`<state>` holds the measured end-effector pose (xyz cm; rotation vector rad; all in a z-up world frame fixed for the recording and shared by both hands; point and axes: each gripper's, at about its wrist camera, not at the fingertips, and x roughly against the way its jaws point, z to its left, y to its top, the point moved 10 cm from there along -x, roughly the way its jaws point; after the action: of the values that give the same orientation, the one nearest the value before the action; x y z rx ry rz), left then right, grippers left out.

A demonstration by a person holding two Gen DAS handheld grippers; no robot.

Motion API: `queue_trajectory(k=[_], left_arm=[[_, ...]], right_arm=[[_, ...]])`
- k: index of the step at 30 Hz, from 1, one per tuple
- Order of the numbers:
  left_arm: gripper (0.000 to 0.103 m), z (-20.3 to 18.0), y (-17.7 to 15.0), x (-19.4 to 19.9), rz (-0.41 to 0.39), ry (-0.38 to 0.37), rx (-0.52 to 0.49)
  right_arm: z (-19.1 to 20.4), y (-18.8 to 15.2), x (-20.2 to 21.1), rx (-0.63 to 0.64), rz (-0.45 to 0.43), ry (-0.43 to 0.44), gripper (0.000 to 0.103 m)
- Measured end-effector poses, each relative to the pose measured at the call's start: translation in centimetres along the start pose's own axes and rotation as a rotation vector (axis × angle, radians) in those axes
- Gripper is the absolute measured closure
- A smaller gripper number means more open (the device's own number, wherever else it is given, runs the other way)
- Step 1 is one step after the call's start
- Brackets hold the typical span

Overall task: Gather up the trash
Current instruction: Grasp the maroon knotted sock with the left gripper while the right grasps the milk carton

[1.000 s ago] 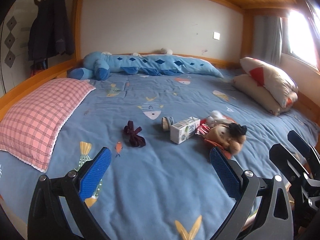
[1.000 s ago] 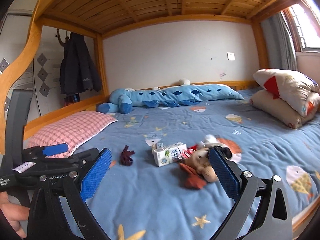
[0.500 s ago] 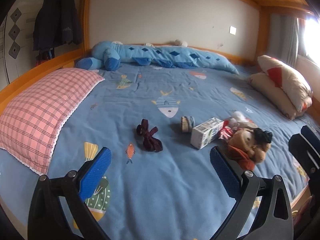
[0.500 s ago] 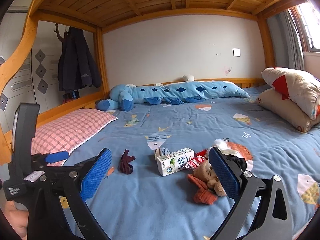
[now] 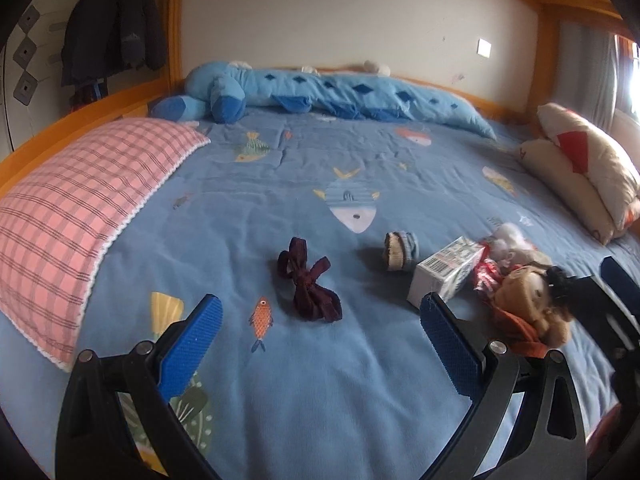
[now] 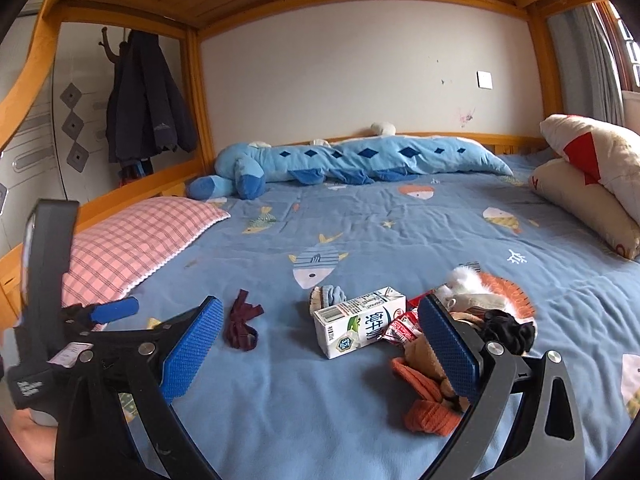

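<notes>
Blanket [image 5: 320, 380] lies bare before both tools — left tool [image 5: 316, 340], right tool [image 6: 320, 344] spread apart — milk carton [image 6: 358, 326] just ahead.

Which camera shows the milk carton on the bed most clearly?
The right wrist view: the milk carton lies unobstructed between the open fingers, its printed side and barcode end visible. In the left wrist view the carton sits far right, blurred, showing mostly its barcode end, partly behind a fingertip.

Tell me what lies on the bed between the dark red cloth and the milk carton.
A small rolled sock lies between the dark red cloth and the milk carton, nearer the carton; both wrist views show it.
</notes>
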<state>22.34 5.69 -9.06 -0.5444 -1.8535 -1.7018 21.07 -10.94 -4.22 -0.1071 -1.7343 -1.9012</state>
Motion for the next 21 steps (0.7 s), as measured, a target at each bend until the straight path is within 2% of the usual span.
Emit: queue_trajectory(k=[8, 13, 16, 17, 18, 20, 21], left_arm=[[0.004, 0.1, -1.7, -8.0, 0.136, -0.034, 0.064], [0.005, 0.6, -1.8, -11.7, 0.18, -0.005, 0.087], [0.01, 0.4, -1.9, -13.4, 0.207, -0.011, 0.1], [0.015, 0.3, -2.0, -14.0, 0.214, -0.006, 0.091], [0.027, 0.1, -2.1, -14.4, 0.224, -0.005, 0.085], [0.048, -0.3, -2.6, -15.3, 0.249, -0.028, 0.089], [0.056, -0.2, -2.6, -15.3, 0.246, -0.017, 0.084]], right_arm=[[-1.1, -1.5, -3.6, -0.01, 0.059, -0.01, 0.009], [-1.3, -2.1, -5.2, -0.016, 0.081, -0.007, 0.009], [-1.4, -2.1, -5.8, -0.018, 0.087, -0.007, 0.009], [-1.5, -2.2, -5.9, -0.018, 0.09, -0.008, 0.009], [-1.5, -2.3, -6.2, -0.017, 0.094, -0.014, 0.009], [-1.6, -2.4, -6.4, -0.017, 0.1, -0.015, 0.009], [-1.5, -2.5, -6.6, -0.015, 0.105, -0.016, 0.009]])
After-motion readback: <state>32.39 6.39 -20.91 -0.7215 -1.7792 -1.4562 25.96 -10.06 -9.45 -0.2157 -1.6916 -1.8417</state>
